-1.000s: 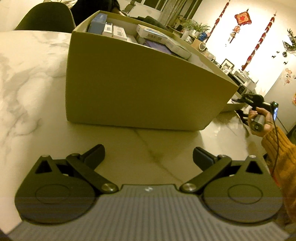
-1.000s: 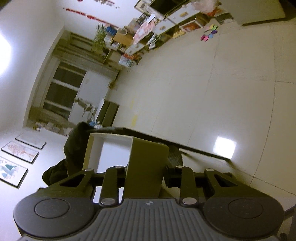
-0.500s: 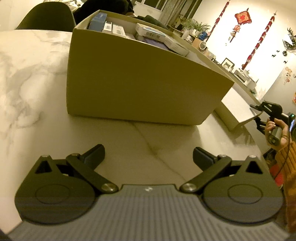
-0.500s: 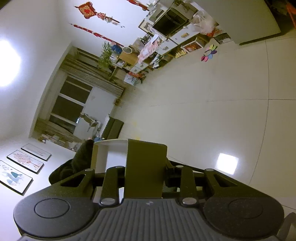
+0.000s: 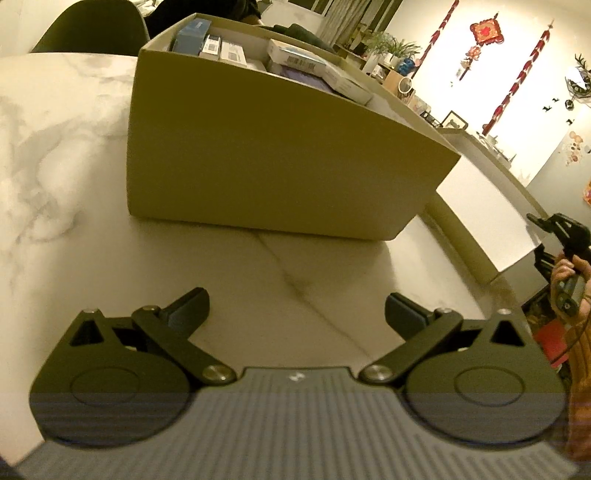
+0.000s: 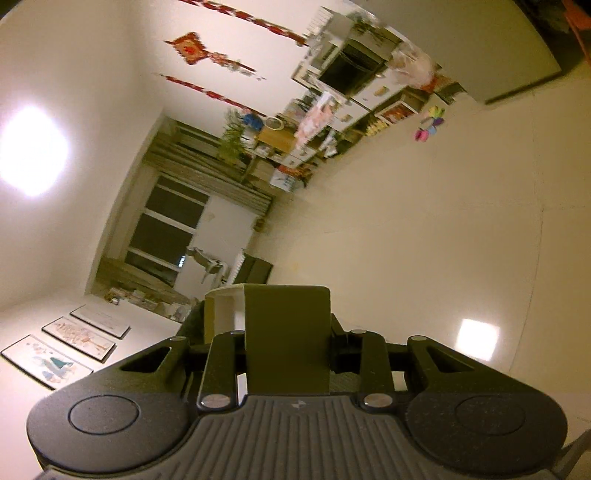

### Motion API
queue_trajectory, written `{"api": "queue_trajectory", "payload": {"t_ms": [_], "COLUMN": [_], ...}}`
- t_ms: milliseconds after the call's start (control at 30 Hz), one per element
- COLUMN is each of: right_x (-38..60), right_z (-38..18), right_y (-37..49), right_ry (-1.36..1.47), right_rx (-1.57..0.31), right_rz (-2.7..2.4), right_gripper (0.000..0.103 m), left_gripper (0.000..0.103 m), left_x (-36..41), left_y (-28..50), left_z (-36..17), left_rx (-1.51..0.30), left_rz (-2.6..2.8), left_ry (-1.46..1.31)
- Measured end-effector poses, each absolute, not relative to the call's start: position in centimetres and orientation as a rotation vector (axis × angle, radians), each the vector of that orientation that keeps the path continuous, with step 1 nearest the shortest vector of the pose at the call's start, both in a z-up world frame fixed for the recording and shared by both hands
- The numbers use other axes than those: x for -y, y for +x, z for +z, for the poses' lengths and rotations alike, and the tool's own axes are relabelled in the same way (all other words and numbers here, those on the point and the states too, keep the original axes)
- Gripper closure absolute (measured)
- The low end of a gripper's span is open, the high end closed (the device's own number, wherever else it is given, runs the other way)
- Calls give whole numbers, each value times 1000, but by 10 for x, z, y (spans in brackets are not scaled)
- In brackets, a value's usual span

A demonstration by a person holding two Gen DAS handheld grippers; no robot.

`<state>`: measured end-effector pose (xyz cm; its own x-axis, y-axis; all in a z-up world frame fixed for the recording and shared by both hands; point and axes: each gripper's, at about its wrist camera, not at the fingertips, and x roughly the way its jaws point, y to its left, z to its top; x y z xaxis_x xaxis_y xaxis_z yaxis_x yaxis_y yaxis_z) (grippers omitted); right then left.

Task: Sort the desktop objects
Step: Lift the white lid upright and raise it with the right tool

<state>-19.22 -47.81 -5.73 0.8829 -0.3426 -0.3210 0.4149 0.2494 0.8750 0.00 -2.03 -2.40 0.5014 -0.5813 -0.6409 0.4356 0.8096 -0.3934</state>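
Left wrist view: the left gripper (image 5: 295, 306) is seen low over a marble table (image 5: 66, 155), its two fingers spread wide apart with only bare tabletop between them. Just beyond the fingers an open cardboard box (image 5: 273, 155) is set on the table, and several small packaged items (image 5: 295, 61) are packed inside it, their tops visible over the rim. To the right of the box, its lid (image 5: 480, 206) is held tilted, white inner face turned toward the camera, with one long edge low near the table's right side; whether that edge touches the table cannot be told. The far corner of the lid is gripped by the right gripper (image 5: 535, 221), which is carried by a hand (image 5: 569, 273) in an orange sleeve (image 5: 580, 369) at the right border of the picture. In the right wrist view, the right gripper (image 6: 288, 354) is shown rolled sideways, so that the room appears tipped over, and its jaws are closed narrowly on the lid (image 6: 288, 332), the olive rim wall of which is pinched between the fingers while the white inside is seen to the left of it. Behind the lid a tiled floor (image 6: 424, 221), a dark window (image 6: 166, 221), framed pictures (image 6: 66, 347) and red hanging ornaments (image 6: 192, 48) are seen, somewhat blurred. A dark chair (image 5: 92, 26) is visible behind the table in the left wrist view.
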Motion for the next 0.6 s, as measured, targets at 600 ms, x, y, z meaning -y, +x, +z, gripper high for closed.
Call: {"api": "queue_trajectory", "payload": {"t_ms": [600], "right_x": [467], "right_z": [-6], "right_y": [-268], "right_ry": [1019], "right_rx": [101], "right_rz": [-447], "right_gripper": [71], "left_gripper": [0], "left_x": [34], "left_y": [-5], "left_z": [-24], "left_rx": [-874], "left_rz": [-659], "left_ry": [-183]}}
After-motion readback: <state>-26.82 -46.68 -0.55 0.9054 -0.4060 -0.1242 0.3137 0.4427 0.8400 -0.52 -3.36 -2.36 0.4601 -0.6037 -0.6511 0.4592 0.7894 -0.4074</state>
